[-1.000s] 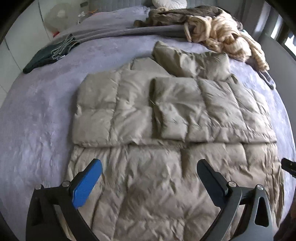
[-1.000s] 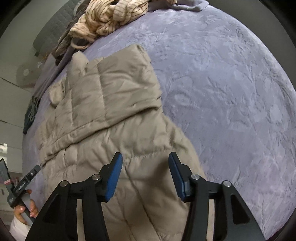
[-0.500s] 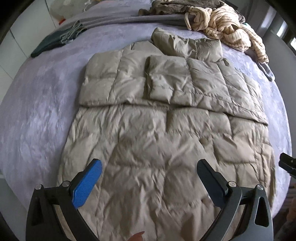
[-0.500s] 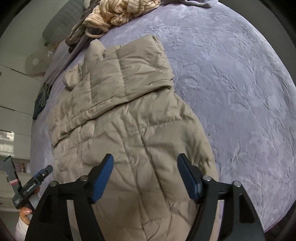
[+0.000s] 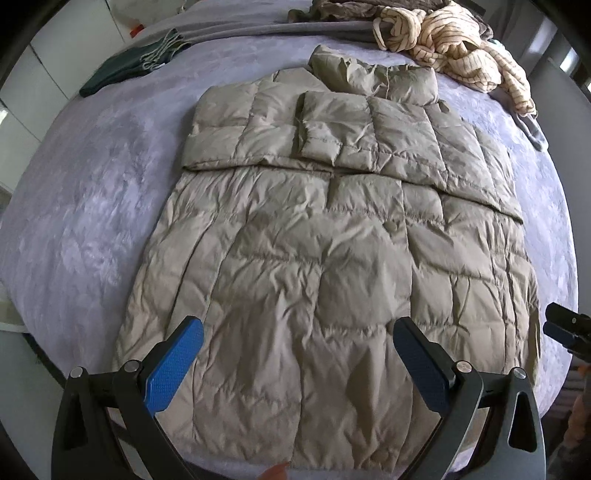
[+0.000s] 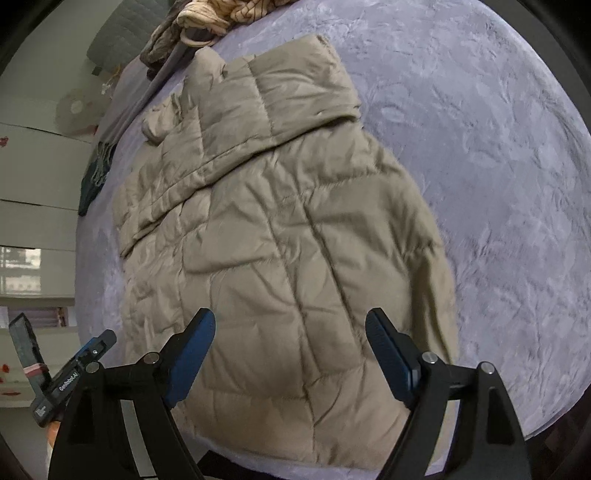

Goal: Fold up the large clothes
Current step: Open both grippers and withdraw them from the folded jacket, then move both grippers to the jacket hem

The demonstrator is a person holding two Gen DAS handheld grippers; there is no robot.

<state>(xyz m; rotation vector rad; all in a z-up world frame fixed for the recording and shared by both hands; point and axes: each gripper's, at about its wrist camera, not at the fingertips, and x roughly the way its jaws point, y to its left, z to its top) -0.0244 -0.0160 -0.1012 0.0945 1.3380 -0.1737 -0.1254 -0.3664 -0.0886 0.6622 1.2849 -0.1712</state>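
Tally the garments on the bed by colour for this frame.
Beige quilted jacket: 1
Cream striped knit: 1
Dark green garment: 1
Brown garment, partly hidden: 1
Total: 4

Left claw [image 5: 295,354] gapes above the beige quilted coat [image 5: 332,258] on the bed [image 5: 81,206].

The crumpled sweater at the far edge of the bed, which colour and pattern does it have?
The sweater is cream with thin dark stripes; the left wrist view shows it best.
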